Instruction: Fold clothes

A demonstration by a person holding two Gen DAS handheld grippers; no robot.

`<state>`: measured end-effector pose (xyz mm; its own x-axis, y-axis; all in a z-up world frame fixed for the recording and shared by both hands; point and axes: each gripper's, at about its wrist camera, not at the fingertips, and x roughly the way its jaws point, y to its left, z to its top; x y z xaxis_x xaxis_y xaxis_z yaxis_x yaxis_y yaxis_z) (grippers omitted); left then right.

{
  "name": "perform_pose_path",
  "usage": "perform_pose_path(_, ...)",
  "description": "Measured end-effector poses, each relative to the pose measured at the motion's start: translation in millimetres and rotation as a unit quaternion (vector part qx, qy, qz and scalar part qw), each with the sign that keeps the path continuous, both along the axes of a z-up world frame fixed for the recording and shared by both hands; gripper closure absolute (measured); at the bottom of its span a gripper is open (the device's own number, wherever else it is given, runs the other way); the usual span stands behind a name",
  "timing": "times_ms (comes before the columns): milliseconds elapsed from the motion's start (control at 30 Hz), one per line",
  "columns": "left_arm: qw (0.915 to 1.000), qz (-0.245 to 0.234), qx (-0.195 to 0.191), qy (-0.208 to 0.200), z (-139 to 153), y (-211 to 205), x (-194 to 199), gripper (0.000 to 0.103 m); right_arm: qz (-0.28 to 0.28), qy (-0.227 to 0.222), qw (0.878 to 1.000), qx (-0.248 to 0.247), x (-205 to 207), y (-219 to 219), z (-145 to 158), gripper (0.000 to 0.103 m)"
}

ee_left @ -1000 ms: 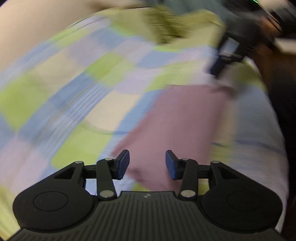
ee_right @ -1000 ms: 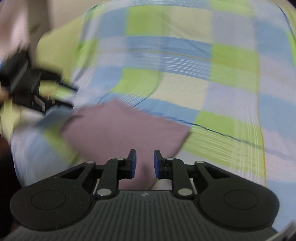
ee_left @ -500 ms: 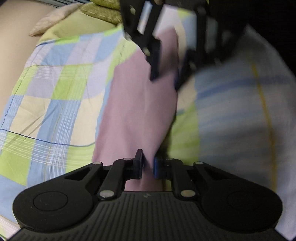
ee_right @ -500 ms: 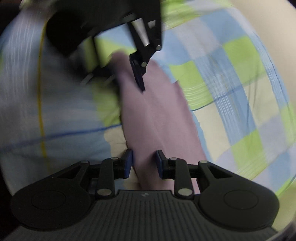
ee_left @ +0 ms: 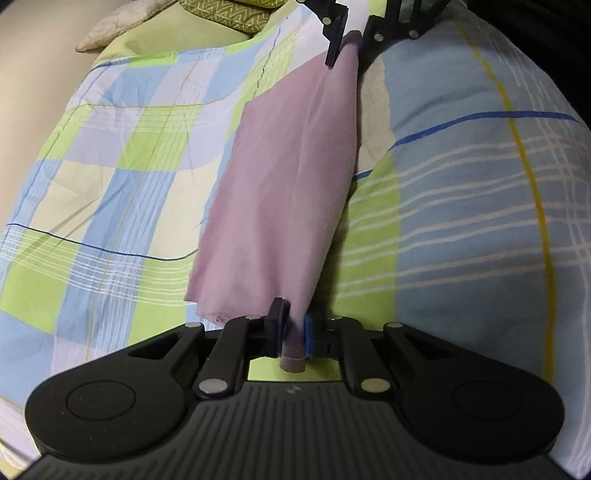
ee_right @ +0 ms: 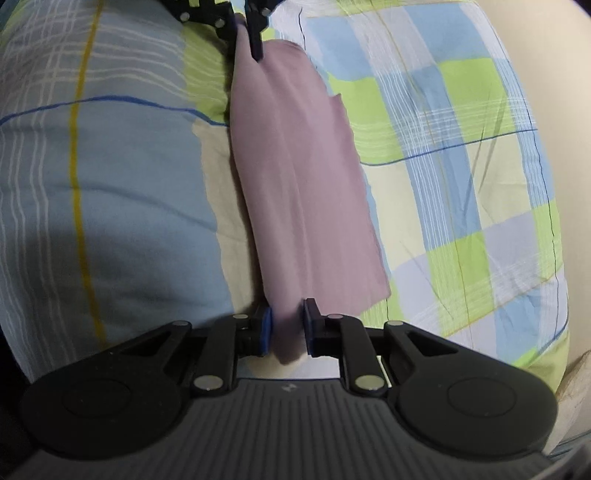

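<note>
1. Left wrist view: my left gripper (ee_left: 291, 334) has just been closing and is clamped on one end of the mauve cloth (ee_left: 284, 192), which stretches away over the checked bedspread (ee_left: 110, 177). My right gripper (ee_left: 349, 42) pinches the far end. Only this view shows green patterned pillows (ee_left: 229, 11) at the top.
2. Right wrist view: my right gripper (ee_right: 286, 334) has just been closing and is clamped on its end of the cloth (ee_right: 299, 192). My left gripper (ee_right: 245, 29) holds the far end. Only here a cream wall (ee_right: 561, 110) edges the bedspread (ee_right: 461, 166).
</note>
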<state>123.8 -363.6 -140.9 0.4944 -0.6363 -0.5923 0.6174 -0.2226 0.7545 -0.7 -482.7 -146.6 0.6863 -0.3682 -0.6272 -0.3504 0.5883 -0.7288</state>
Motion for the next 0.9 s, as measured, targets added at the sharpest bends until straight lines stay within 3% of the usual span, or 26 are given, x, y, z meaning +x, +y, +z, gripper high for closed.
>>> perform_pose_path(167,0.9935,0.048,-0.008,0.102,21.2,-3.1,15.0,0.098,-0.011,0.008,0.999,0.043,1.2,-4.1,18.7,0.095)
perform_pose_path(267,0.9890,0.068,-0.014,0.131,31.7,-2.4,18.2,0.098,-0.022,0.009,0.997,0.075,3.6,-8.4,32.5,0.095)
perform_pose_path(467,0.9887,0.076,-0.010,0.129,39.2,-3.0,11.1,0.098,-0.024,0.014,0.997,0.070,5.7,-5.5,26.7,0.095)
perform_pose_path(900,0.9905,0.057,-0.002,0.125,27.5,-4.2,10.7,0.098,-0.027,0.033,0.997,0.072,6.6,-2.4,7.9,0.095)
